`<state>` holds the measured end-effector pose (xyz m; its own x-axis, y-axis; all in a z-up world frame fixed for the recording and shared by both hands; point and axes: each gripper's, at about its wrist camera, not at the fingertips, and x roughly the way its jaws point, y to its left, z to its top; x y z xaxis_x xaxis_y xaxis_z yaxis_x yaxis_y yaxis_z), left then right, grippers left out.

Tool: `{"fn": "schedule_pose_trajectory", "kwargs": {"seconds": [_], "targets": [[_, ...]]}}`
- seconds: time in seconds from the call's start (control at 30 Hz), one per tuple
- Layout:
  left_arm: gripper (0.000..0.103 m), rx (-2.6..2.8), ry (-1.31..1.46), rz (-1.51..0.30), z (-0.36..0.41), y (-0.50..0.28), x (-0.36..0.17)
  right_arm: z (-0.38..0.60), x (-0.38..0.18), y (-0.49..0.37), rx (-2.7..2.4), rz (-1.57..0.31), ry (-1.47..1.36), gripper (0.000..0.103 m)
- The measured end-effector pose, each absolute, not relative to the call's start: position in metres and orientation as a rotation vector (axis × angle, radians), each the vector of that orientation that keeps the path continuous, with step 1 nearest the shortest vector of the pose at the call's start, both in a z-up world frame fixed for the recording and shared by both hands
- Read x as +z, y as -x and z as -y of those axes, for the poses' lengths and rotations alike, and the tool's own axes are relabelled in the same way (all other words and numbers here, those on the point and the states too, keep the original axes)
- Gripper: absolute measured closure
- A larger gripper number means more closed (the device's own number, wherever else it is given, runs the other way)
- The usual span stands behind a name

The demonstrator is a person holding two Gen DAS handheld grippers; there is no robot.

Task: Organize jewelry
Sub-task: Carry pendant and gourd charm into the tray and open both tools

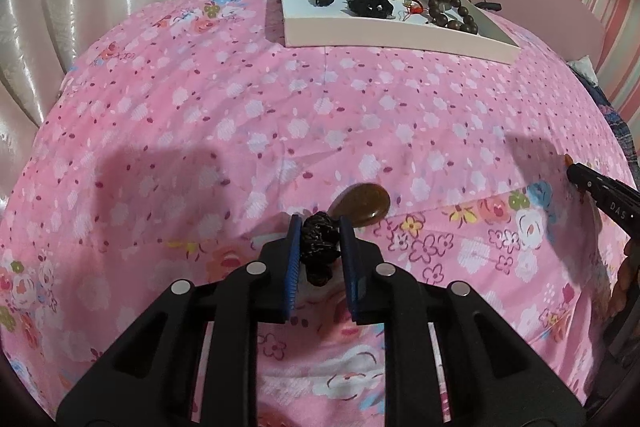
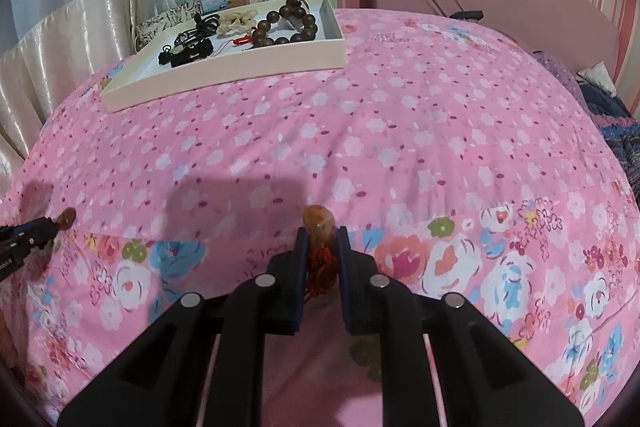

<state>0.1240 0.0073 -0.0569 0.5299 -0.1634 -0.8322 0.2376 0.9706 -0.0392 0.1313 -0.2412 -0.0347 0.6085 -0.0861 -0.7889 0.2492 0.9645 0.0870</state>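
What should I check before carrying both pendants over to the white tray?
1. Left gripper grip: pads closed on the dark knotted cord of the brown stone pendant: ok.
2. Right gripper grip: closed on the orange stone pendant and its red cord: ok.
3. Pendants lifted off the pink bedspread: cannot tell.
4. Path to the white tray: open bedspread, nothing in between: ok.
5. Free spot in the tray: bare floor near the front left corner, away from the wooden bead bracelet: ok.
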Motion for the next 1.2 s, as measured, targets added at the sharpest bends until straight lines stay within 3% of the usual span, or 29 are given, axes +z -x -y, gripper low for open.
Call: {"fn": "schedule_pose_trajectory", "kwargs": {"seconds": [0.43,0.83,1.2], "targets": [[0.086,-0.265,-0.102,-0.972,0.004,-0.165,-0.015,0.247,-0.009,-0.172,-0.159,-0.908,-0.188,0.089],[0.086,-0.291,-0.027,-0.866,0.031,-0.244,0.050,0.232,0.060,-0.270,-0.112,-0.809,-0.167,0.089],[0.086,-0.257,0.003,-0.907,0.053,-0.327,0.005,0.222,0.026,-0.356,-0.066,-0.826,-0.216,0.089]]}}
